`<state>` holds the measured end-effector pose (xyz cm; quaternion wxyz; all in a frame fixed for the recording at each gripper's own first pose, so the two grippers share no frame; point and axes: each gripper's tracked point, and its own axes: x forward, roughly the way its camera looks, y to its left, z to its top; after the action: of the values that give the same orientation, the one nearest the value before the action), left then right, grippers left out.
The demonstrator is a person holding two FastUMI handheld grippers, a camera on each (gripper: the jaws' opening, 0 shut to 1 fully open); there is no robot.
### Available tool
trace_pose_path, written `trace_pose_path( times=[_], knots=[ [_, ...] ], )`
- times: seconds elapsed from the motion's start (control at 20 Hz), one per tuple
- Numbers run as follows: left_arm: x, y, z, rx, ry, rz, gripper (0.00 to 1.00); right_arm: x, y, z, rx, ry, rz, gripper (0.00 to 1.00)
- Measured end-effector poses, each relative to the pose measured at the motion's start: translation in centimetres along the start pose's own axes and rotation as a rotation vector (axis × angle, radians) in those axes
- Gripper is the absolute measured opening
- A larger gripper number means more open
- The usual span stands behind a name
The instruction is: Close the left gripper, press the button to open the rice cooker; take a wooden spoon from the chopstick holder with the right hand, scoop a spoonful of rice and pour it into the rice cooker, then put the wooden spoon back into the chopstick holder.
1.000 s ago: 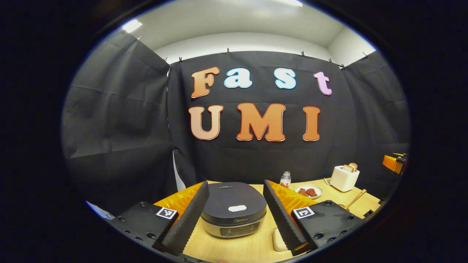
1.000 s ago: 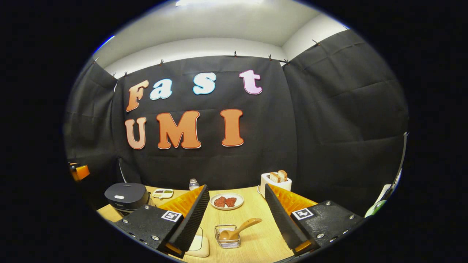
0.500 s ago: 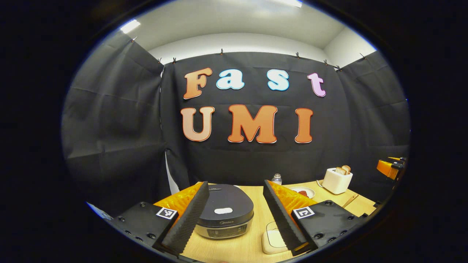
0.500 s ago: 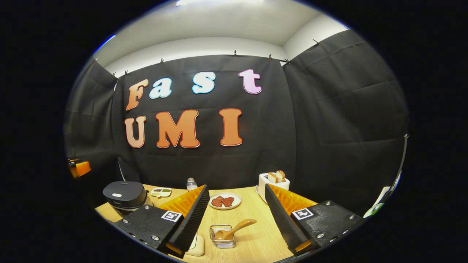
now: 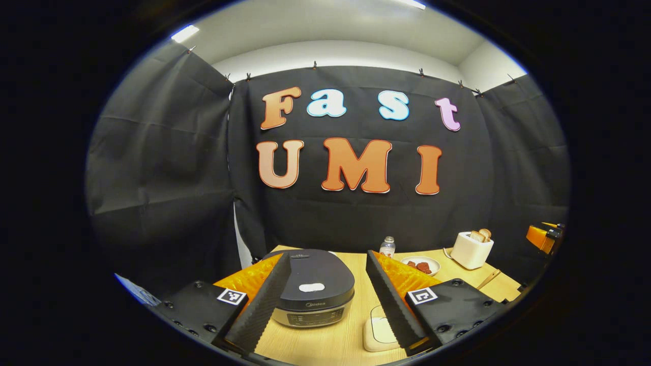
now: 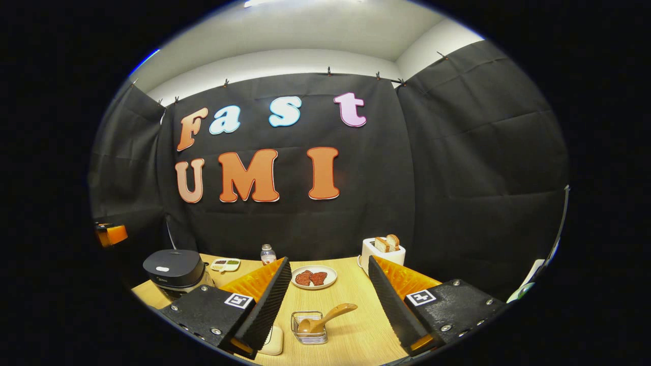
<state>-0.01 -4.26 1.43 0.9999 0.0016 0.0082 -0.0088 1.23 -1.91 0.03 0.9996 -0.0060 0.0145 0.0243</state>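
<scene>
Both claws hung wide open, holding nothing.
Left claw [image 5: 328,300] framed the closed rice cooker [image 5: 313,287], now slightly nearer; right claw [image 6: 328,305] stayed above the wooden spoon [image 6: 325,317] in its wire holder [image 6: 308,329] on the table [image 6: 351,295].

A white toaster [image 6: 382,252] holding bread slices stands at two o'clock from the plate of meat [image 6: 314,277]; a small bottle [image 6: 267,253] sits at ten.

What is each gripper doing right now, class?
Left gripper: open, holding nothing, rice cooker ahead.
Right gripper: open, holding nothing, wooden spoon ahead.
</scene>
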Motion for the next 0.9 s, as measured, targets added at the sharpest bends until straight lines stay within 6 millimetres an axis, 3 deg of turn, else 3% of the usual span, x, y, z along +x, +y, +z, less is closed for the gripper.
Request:
trace_pose_path(
  times=[0.2, 0.25, 0.4, 0.45, 0.5, 0.55, 0.65, 0.9],
  knots=[
    [0.1, 0.4, 1.8, 0.022, -0.046, 0.01, 0.53, 0.4, 0.1, 0.1, -0.008, 0.004, 0.003, 0.94],
    [0.0, 0.3, 2.0, 0.028, -0.05, 0.003, 0.46, 0.5, -0.1, 0.1, -0.007, 0.007, 0.002, 0.94],
    [0.3, -0.3, 2.1, 0.024, -0.05, -0.025, 0.48, 0.6, -0.3, 0.3, -0.002, 0.007, -0.004, 0.94],
    [0.0, 1.5, 2.5, 0.038, -0.066, 0.054, 0.48, 0.6, -0.3, 0.3, -0.004, 0.004, -0.007, 0.94],
    [0.6, 2.2, 2.5, 0.026, -0.056, 0.037, 0.27, 0.7, -0.5, 0.3, -0.006, 0.005, -0.01, 0.94],
    [0.6, 1.5, 2.0, 0.016, -0.033, 0.022, 0.07, 0.7, -0.5, 0.3, -0.007, 0.006, -0.012, 0.94],
    [0.9, 0.3, 0.7, 0.023, 0.021, -0.007, 0.04, 0.8, -0.5, 0.3, -0.006, 0.009, -0.01, 0.94],
    [4.4, 0.5, -2.2, -0.026, 0.118, -0.046, 0.04, 1.0, -0.2, 0.0, -0.014, 0.013, -0.005, 0.94]
  ],
)
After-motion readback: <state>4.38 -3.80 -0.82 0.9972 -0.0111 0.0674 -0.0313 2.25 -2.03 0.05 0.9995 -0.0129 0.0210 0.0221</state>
